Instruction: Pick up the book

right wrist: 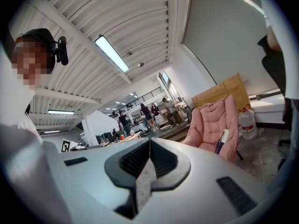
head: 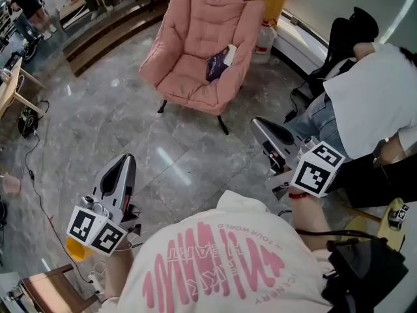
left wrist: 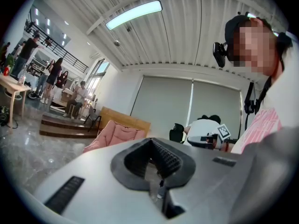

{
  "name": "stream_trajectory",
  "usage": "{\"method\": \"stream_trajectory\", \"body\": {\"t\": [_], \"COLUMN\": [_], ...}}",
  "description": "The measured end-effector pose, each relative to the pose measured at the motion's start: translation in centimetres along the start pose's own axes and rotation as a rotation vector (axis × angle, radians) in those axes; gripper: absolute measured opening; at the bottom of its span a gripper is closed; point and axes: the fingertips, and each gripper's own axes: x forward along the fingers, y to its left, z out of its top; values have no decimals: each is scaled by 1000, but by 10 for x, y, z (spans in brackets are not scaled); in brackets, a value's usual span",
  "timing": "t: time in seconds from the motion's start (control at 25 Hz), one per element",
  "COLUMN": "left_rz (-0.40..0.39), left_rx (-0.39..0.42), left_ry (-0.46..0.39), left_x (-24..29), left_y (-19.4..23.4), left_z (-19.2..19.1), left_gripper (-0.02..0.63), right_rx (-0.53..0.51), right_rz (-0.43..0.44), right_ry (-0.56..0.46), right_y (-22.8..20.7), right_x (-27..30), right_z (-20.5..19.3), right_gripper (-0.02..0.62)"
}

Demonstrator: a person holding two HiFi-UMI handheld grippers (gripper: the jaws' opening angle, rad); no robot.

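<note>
A dark purple book (head: 219,62) with a white edge lies on the seat of a pink armchair (head: 195,77), leaning against its right armrest; the right gripper view shows the book (right wrist: 220,142) too. My left gripper (head: 125,163) is low at the left, over the grey floor, shut and empty. My right gripper (head: 260,126) is at the right, nearer the chair, also shut with nothing in it. Both point level toward the chair and are well short of it. In the left gripper view the pink armchair (left wrist: 117,133) shows beyond my shut jaws.
A seated person in a white shirt (head: 374,96) is close on the right, beside a black office chair (head: 339,34). A water jug (head: 264,41) stands right of the armchair. A wooden step (head: 111,28) runs behind it. Cables (head: 36,175) trail on the floor at left.
</note>
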Motion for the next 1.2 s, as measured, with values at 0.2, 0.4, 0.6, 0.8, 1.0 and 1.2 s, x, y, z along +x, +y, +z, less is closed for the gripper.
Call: {"method": "stream_trajectory", "body": {"t": [0.2,0.4,0.6,0.8,1.0,1.2], "left_rz": [-14,-19,-28,-23,-4,33], "left_rx": [8,0,2,-9,-14,-46], "left_ry": [14,21,37,50,69,58], "left_x": [13,26,43,68,94,123], "left_y": [0,8,8,12,24,38], "left_z": [-3,-5,-5,-6,-5,-1], "left_gripper": [8,8,8,8,8,8], "right_rx": [8,15,27,26,65,109], "right_rz": [-4,-18,-21,1,-27,-51], "right_ry": [7,15,8,28,49,83], "right_y": [-9,-22,-39,-60,-100,-142], "right_x": [6,10,21,39,54,73], "right_z": [-4,-5,4,10,12,9], "right_gripper": [12,12,12,12,12,12]}}
